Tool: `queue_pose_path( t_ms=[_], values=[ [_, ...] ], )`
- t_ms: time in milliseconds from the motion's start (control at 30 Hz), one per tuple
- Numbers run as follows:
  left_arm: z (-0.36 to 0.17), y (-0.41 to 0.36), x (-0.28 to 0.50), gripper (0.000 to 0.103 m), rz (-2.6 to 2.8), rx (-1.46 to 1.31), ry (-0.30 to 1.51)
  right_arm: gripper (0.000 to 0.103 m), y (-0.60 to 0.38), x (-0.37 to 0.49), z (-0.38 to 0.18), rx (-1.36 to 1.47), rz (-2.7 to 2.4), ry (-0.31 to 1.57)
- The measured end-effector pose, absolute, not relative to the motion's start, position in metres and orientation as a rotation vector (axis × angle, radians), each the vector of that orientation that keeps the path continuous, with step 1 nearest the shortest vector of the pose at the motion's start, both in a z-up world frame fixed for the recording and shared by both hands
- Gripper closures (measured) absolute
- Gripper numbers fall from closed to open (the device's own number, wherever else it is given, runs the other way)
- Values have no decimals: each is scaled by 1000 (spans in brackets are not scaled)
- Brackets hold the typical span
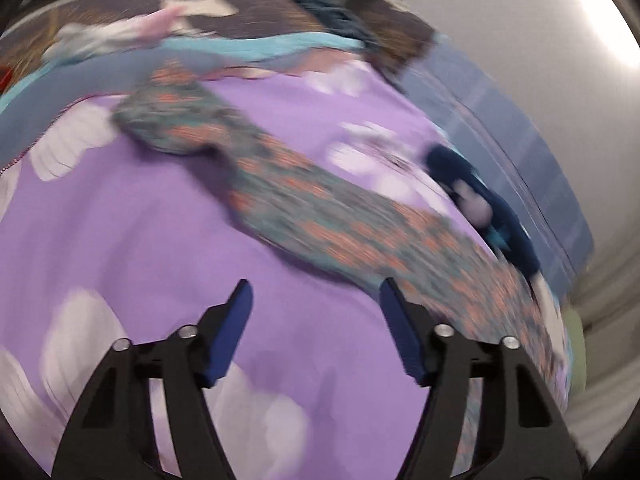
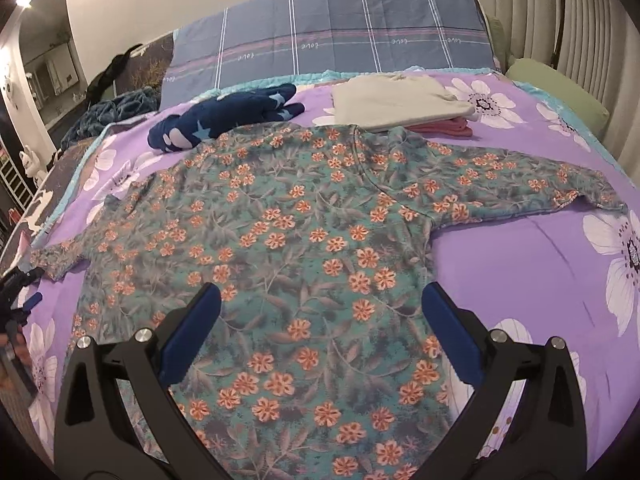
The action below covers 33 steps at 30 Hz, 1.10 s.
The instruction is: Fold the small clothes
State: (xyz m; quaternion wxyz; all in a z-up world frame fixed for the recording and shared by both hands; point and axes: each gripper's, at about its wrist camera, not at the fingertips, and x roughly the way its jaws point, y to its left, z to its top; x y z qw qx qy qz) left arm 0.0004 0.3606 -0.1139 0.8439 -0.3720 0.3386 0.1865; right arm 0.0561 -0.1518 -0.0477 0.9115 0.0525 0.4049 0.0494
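The floral shirt point(image 1: 320, 216), teal with orange flowers, is smeared by motion blur in the left wrist view, so its outline is hard to make out. It runs as a long band from about ten o'clock down to four o'clock across a purple bedspread point(image 1: 140, 240) printed with white flowers. Its lower end is cut off at the right edge of the view. A dark blue garment point(image 1: 492, 208) lies near three o'clock, also blurred. At twelve o'clock, more fabrics and dark shapes are too blurred to tell apart. The left tongs point(image 1: 316, 292) point downward at the bedspread from six o'clock, their blue pads apart with only bare bedspread between them. The right pad sits just beside the shirt's edge; whether it touches cannot be told.

The right wrist view is sharp. The floral shirt point(image 2: 304, 240) lies spread flat in the middle of the bedspread point(image 2: 540, 264), one sleeve reaching toward three o'clock, the other toward nine. Its hem is hidden behind the tongs at six o'clock. The right tongs point(image 2: 320, 300) hover over the shirt's lower body, angled down, pads wide apart and gripping nothing. The dark blue garment point(image 2: 224, 120), with pale stars, lies bunched at eleven o'clock. A folded cream garment point(image 2: 400, 104) rests on a pink one point(image 2: 452, 126) at one o'clock. A grey checked pillow point(image 2: 332, 36) spans twelve o'clock. At nine o'clock, the left tongs point(image 2: 18, 296) are partly cut off by the frame edge.
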Motion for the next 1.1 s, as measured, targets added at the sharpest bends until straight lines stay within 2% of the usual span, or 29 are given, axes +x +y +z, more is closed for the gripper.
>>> queue_pose_path(
  t_ms=[200,333,367,400,433,467,633,733,867,967,1100],
  values=[
    [-145,454,16,38,452,-1077,633,2,-152,59,-49,109,89,839],
    [-151,483,20,39,508,-1182,537,2,-158,61,-51,116,58,844],
    [-151,491,22,50,547,-1187,518,2,-160,62,-51,121,47,846],
    [-149,497,24,79,584,-1180,509,2,-162,63,-52,124,40,848],
    [-148,501,26,94,605,-1169,509,2,-164,64,-52,126,35,849],
    [-147,507,29,100,622,-1157,510,2,-166,65,-53,129,28,850],
    [-96,482,58,101,590,-938,497,2,-168,71,-57,134,15,854],
    [-51,429,92,101,426,-769,496,2,-164,76,-61,143,26,864],
    [-9,316,141,100,145,-551,544,2,-158,79,-64,153,49,872],
    [-3,218,166,100,-50,-406,598,2,-157,77,-64,144,58,868],
    [-28,116,183,100,-214,-245,694,2,-167,75,-63,150,29,867]
  ],
)
